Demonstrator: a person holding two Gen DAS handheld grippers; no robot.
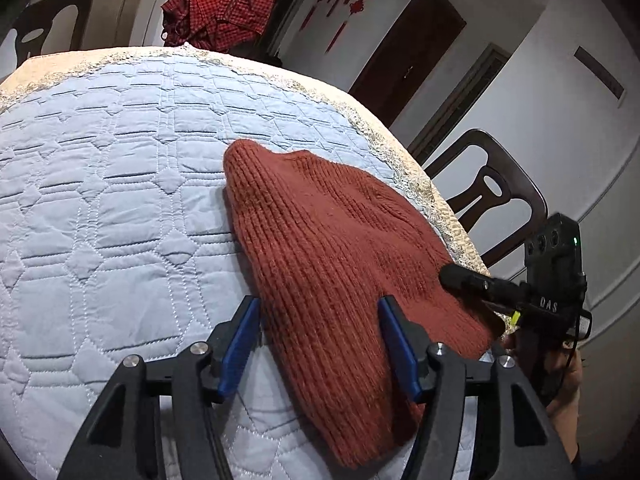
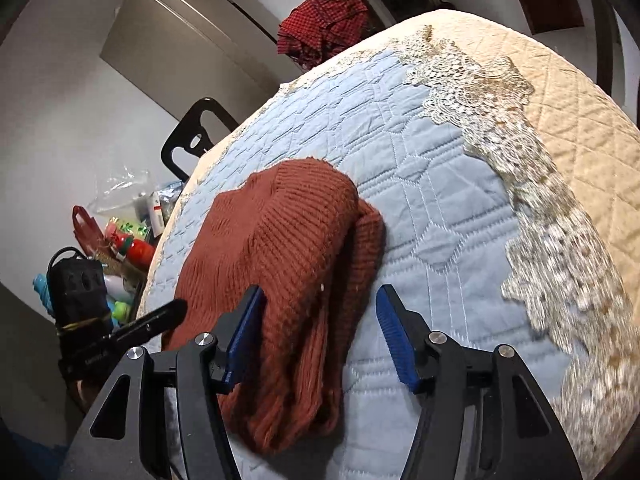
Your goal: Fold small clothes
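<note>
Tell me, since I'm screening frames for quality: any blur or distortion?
Left wrist: sharp, fisheye bows the quilted cover. Right wrist: lace trim smears with motion blur at right, knit sweater stays fairly crisp.

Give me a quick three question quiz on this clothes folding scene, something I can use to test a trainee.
1. True or false: both grippers have their jaws open.
2. What is the knit sweater lying on? A) quilt B) chair C) floor
3. Fill in: the checked cloth beyond the table's far edge is mostly ____ in colour.

Key:
1. True: neither the left gripper nor the right gripper grips anything.
2. A, the blue quilt.
3. Red.
</note>
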